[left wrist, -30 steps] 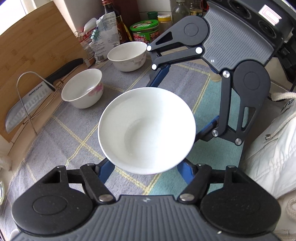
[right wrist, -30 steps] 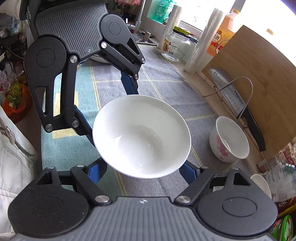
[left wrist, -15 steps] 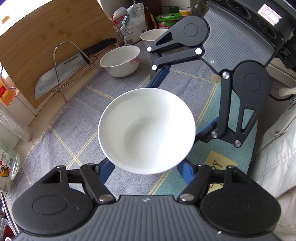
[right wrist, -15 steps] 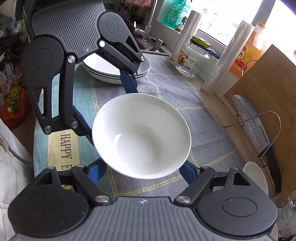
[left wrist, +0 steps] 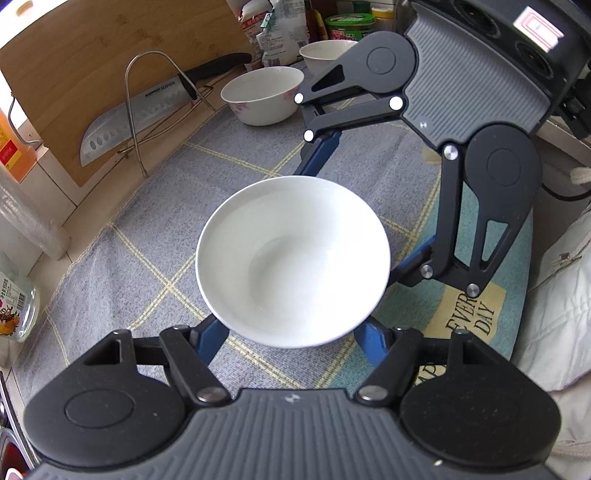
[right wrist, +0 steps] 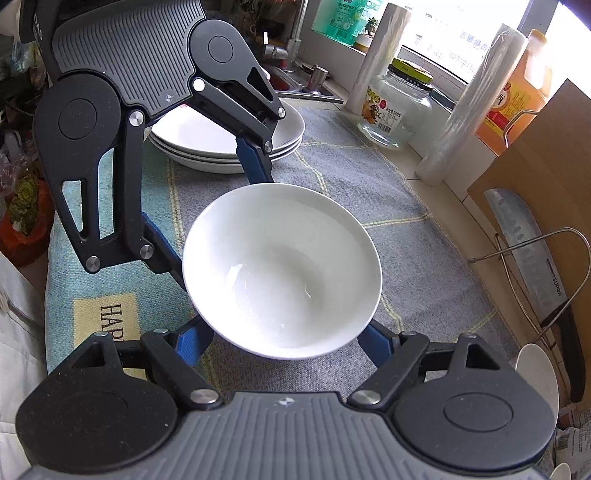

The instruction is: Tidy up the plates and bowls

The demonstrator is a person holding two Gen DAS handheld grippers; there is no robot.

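Grey checked cloth (left wrist: pixel 122 266) covers the counter under my two tongs, with a wooden cutting board (left wrist: pixel 70 74) and a knife (left wrist: pixel 147 110) on a wire rack at its edge. My left gripper (left wrist: pixel 291 334) and right gripper (right wrist: pixel 280 343) both clamp the white bowl (left wrist: pixel 293 264) from opposite sides, carrying it clear above the cloth. Stacked plates (right wrist: pixel 207 138) sit beyond it in the right view; a flowered bowl (left wrist: pixel 262 94) and another bowl (left wrist: pixel 325 55) stand near the board.

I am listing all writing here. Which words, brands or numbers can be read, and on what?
"SUPOR": knife blade.
"EVER", "DAY": mat patch, partly covered.
"HAP": the same patch, right view, cut off.
Jar label, orange bottle, packets: too small or blurred.
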